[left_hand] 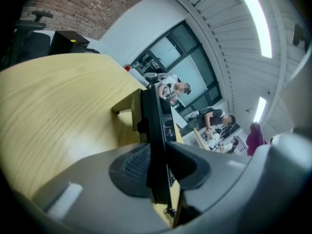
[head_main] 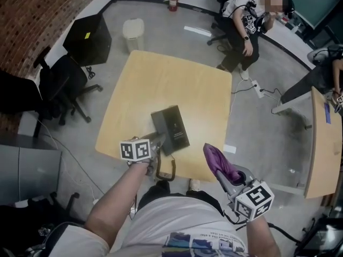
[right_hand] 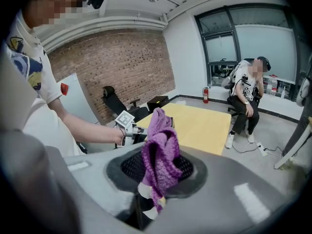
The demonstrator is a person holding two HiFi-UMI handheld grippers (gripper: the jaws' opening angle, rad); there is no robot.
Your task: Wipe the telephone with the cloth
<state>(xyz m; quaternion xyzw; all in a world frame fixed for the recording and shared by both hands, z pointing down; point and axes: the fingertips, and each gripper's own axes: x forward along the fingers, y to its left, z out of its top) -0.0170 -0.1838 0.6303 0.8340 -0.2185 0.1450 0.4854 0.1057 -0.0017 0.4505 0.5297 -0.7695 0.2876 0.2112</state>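
One black office chair [head_main: 61,87] stood far left, off the table. One square wooden table [head_main: 161,74] carried one black telephone [head_main: 172,126] near its front edge. The left gripper [head_main: 159,140] was clamped on the telephone's near-left edge, both pads pressing its thin side. The right gripper [head_main: 224,176], just off the table's front right corner, had its jaws closed on one bunched purple cloth [head_main: 218,160], apart from the telephone. One seated person [head_main: 247,20] was at the far right.

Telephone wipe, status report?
Left gripper shut on telephone at its near edge, on table. Right gripper shut on purple cloth, off the table's edge, not touching telephone. Nothing between them.
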